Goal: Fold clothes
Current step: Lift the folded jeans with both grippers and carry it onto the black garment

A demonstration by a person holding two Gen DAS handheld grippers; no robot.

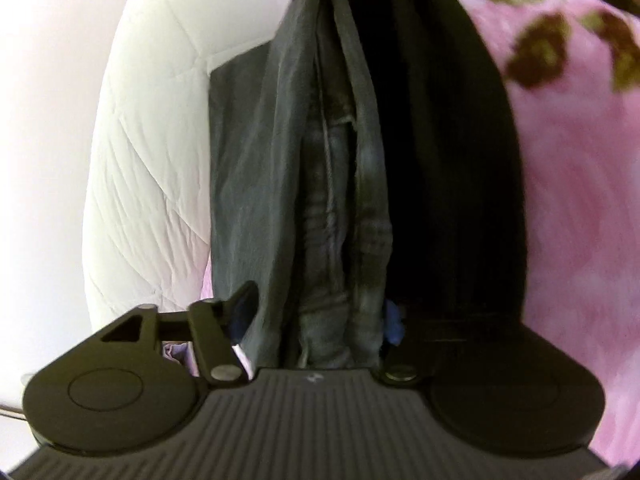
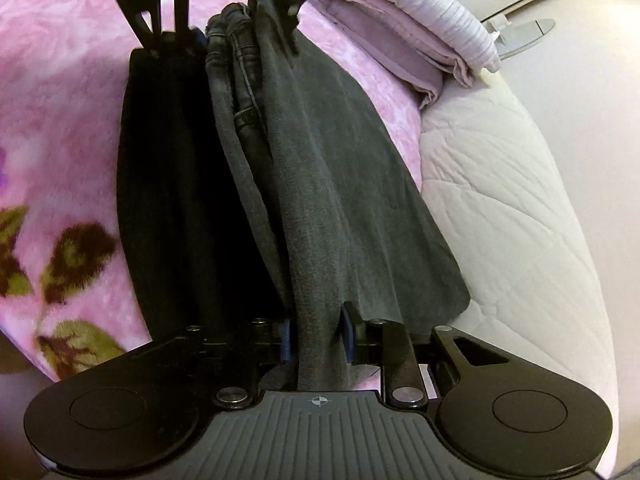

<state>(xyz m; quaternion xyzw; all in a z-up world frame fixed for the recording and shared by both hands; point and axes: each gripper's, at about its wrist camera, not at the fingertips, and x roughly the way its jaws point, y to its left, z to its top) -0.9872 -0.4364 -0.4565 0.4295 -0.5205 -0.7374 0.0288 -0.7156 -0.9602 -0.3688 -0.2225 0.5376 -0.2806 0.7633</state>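
Jaws first: the left gripper [image 1: 316,320] stands fairly wide around a thick bunch of the grey jeans [image 1: 280,168], and whether its blue pads press the cloth I cannot tell, while the right gripper [image 2: 318,336] sits narrow, blue pads pinching a slimmer gathered strip of the same jeans [image 2: 320,184]. And what a look at the garment: dark washed-grey denim, bunched lengthwise into deep folds, stitched seams and a belt loop showing in the middle, stretched between the two grippers with its lower edge fanning out in the right wrist view. Below it lies a fuzzy pink blanket [image 2: 60,80] with brown and olive flowers, a black garment [image 2: 168,184] spread flat on it just beside the jeans. Over at the edge, a white quilted cover [image 2: 500,208] and folded lilac bedding [image 2: 400,40]. No containers show.
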